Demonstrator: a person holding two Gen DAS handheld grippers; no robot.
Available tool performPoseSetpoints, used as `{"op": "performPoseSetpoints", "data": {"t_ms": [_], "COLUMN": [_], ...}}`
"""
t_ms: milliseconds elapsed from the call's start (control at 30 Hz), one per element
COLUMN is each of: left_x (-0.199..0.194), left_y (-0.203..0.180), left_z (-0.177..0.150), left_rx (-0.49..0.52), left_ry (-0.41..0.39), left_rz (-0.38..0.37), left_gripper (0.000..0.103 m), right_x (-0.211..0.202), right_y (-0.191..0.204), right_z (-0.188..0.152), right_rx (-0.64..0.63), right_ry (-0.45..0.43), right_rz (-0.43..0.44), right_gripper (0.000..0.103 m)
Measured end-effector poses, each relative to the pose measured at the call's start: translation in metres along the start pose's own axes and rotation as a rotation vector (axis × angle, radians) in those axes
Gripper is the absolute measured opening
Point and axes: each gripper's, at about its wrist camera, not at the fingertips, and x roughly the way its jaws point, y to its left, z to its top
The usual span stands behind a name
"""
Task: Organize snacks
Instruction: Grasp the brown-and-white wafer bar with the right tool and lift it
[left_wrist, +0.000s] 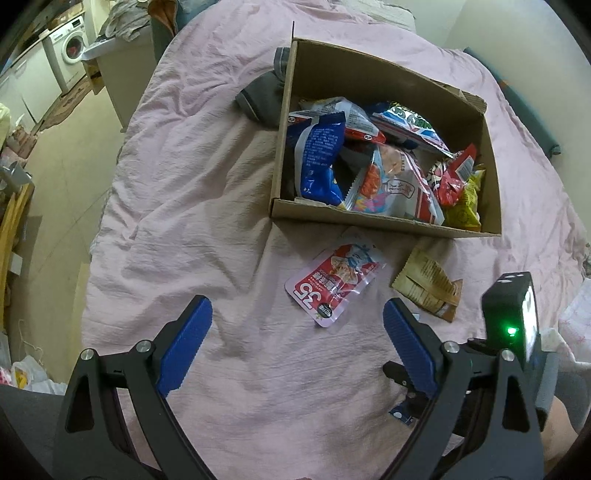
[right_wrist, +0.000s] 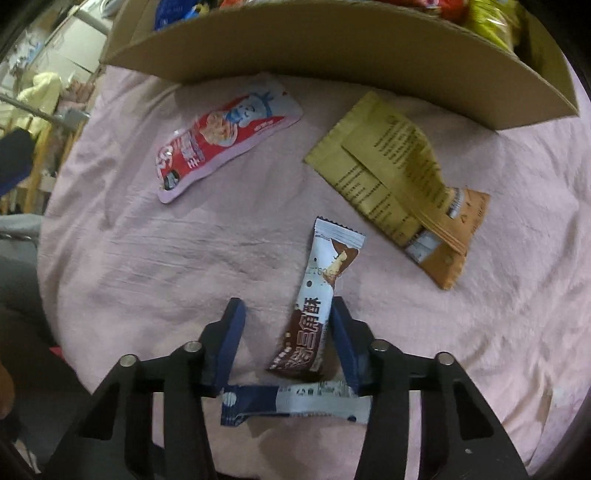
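The cardboard box (left_wrist: 369, 218) is the landmark, sitting on the pink sheet (left_wrist: 192, 206) and already heaped w/ packets. Four snacks lie loose on the near side of it: a red-and-white pouch (right_wrist: 225, 136) and a tan wrapper (right_wrist: 399, 177) just in front of the box's near wall, then farther toward the person a brown-and-white bar (right_wrist: 314, 306) and a blue-and-white bar (right_wrist: 295, 402).

Right gripper (right_wrist: 286, 314) points down over the brown-and-white bar. Jaws are narrowed around it: the right pad looks to touch the wrapper edge, the left pad stands clear w/ a gap, so no grip yet. The blue-and-white bar lies crosswise under the finger bases, prob. not caught, though the view there is cramped.

Left gripper (left_wrist: 295, 321) hangs near side of the box, jaws wide, nothing in them.

To do this well: centre the bar btwn the pads before closing, pinch across its narrow width near mid-length, and keep the tips off the sheet so no cloth and no second bar comes up w/ it.

Count: 1 box, 4 loose packets, 2 grippers.
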Motion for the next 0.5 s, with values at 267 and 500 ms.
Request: {"op": "performPoseSetpoints", "data": {"t_ms": [267, 500], "left_x": [0.003, 0.003], "left_y": [-0.002, -0.006], "left_z": [-0.001, -0.004], "left_rx": [-0.001, 0.023], "left_ry": [0.006, 0.0], "left_rz": [-0.007, 0.005], "left_gripper": [0.092, 0.092], "right_x": [-0.012, -0.071], "right_y": [0.001, -0.034], "right_z": [-0.004, -0.01], "right_rx": [-0.015, 0.076], "right_ry": [-0.039, -0.206], "right_rz": [0.055, 0.24], "right_gripper": [0.017, 0.017]}}
